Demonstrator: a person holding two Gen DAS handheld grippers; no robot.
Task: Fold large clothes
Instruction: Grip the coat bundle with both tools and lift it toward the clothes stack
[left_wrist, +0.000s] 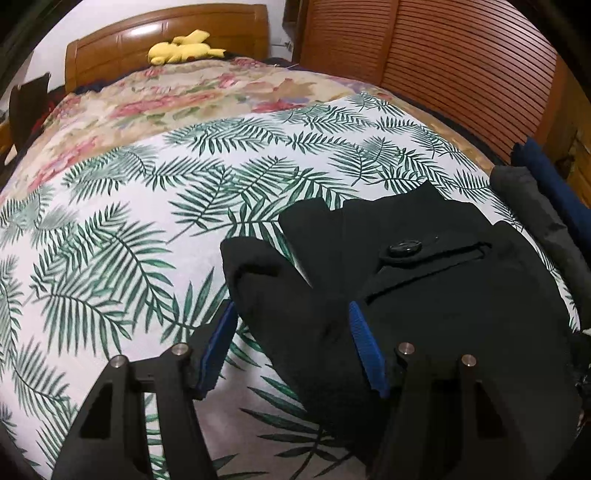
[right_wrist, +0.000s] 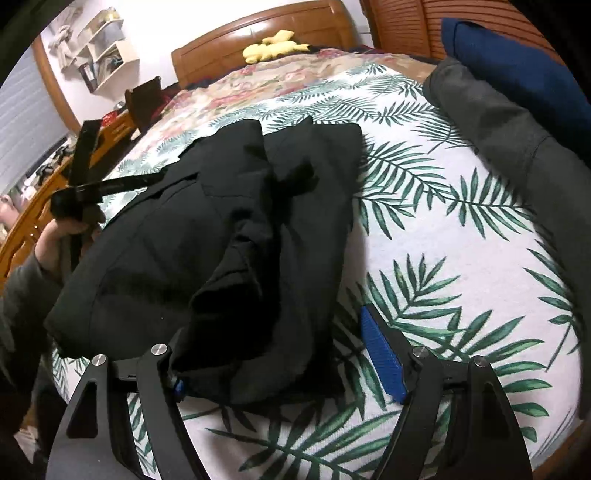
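Observation:
A black garment (left_wrist: 424, 295) with a large dark button (left_wrist: 400, 249) lies partly folded on the palm-leaf sheet (left_wrist: 110, 240) of a bed. My left gripper (left_wrist: 291, 314) stands open over its left edge. A fold of the cloth lies between the blue pads (left_wrist: 218, 343), and they do not pinch it. In the right wrist view the same black garment (right_wrist: 207, 229) is bunched at the middle. My right gripper (right_wrist: 273, 354) is open at its near hem. The left finger is tucked under the cloth, and the right pad (right_wrist: 382, 363) is bare over the sheet. A person's hand (right_wrist: 66, 229) shows at the left.
A grey garment (right_wrist: 498, 122) and a dark blue one (right_wrist: 517, 62) lie along the bed's right side. A floral blanket (left_wrist: 184, 96), a yellow plush toy (left_wrist: 184, 48) and the wooden headboard (left_wrist: 166, 37) are at the far end. Louvred wooden doors (left_wrist: 443, 74) stand at the right, a wooden dresser (right_wrist: 33, 214) at the left.

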